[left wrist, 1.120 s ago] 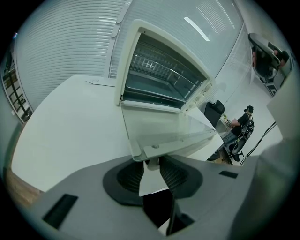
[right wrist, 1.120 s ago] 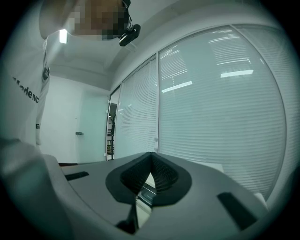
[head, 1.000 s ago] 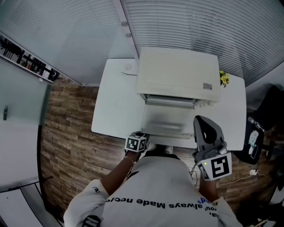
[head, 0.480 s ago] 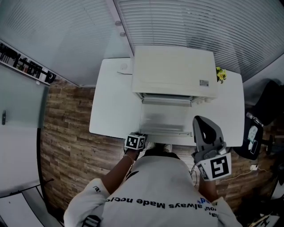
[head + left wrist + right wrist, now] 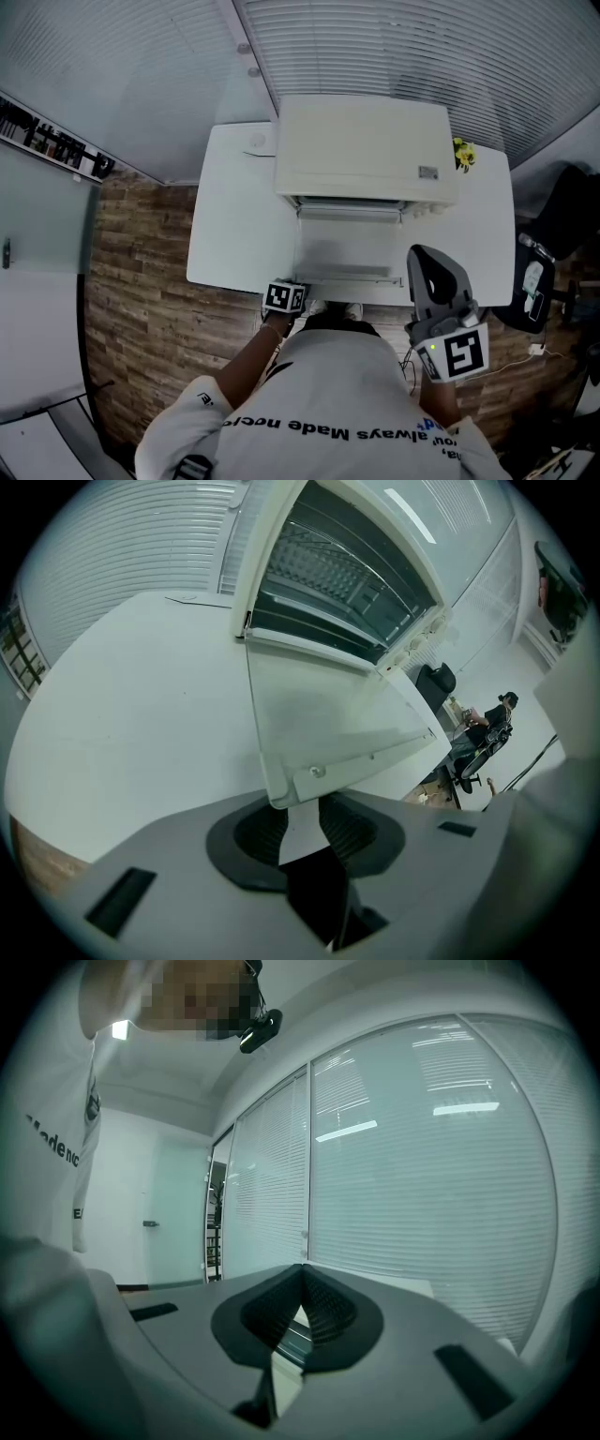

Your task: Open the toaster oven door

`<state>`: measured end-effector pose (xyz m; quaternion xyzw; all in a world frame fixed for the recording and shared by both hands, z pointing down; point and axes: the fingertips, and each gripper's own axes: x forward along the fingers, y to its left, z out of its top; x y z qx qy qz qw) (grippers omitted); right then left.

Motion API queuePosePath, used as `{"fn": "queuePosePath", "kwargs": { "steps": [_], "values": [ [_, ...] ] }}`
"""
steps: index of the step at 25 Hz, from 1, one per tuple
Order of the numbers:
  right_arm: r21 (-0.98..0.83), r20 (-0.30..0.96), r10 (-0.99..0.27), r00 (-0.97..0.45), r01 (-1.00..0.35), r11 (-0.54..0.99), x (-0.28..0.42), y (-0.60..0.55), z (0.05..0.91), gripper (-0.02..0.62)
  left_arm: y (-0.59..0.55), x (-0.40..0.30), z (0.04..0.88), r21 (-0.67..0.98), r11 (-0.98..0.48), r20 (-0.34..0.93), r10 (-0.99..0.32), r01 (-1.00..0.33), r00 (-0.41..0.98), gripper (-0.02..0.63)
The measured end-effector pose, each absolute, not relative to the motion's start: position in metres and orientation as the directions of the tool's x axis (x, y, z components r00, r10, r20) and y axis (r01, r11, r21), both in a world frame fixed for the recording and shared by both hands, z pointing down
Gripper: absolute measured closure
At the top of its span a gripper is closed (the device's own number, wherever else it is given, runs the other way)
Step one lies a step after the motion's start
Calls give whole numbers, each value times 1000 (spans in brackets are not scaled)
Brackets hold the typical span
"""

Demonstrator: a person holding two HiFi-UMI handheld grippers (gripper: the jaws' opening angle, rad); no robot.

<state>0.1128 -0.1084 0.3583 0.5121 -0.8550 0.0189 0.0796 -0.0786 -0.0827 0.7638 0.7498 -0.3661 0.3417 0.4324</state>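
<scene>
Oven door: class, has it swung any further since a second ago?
No. The door lies open and flat, its front edge just as near the table's front edge; only the whole view shifted.

- White rectangular table (image 5: 234,216), set on a wood-plank floor (image 5: 141,309); left half bare.
- Cream toaster oven (image 5: 361,150) at the rear of the tabletop, right of centre, with its back close to the far edge.
- Oven door (image 5: 345,255) folded down flat over the tabletop, stopping just short of the near edge.
- Small yellow object (image 5: 459,155) just beside the oven's right rear corner; too small to name.
- Faint flat mark (image 5: 258,142) near the far edge, left of the oven; unclear.
</scene>
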Motion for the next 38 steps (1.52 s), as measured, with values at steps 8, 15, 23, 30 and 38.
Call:
{"fn": "queuePosePath", "kwargs": {
  "steps": [8, 15, 23, 30, 38],
  "values": [
    [53, 164, -873, -458, -880, 472, 112, -109, 360, 588, -83, -78, 769, 401, -371, 826, -249, -838, 506, 491],
    [56, 165, -871, -463, -877, 477, 110, -113, 362, 588, -70, -81, 771, 404, -369, 833, -229, -837, 503, 491],
    [60, 168, -862, -478, -868, 493, 106, -118, 363, 588, -53, -76, 740, 443, -370, 803, -240, -816, 545, 521],
    [64, 178, -858, -481, -865, 498, 106, -123, 367, 588, -79, -64, 679, 445, -417, 710, -374, -792, 596, 555],
    [69, 187, -857, -479, -864, 498, 108, -126, 370, 588, -133, -55, 600, 401, -464, 571, -547, -790, 612, 566]
  ]
}}
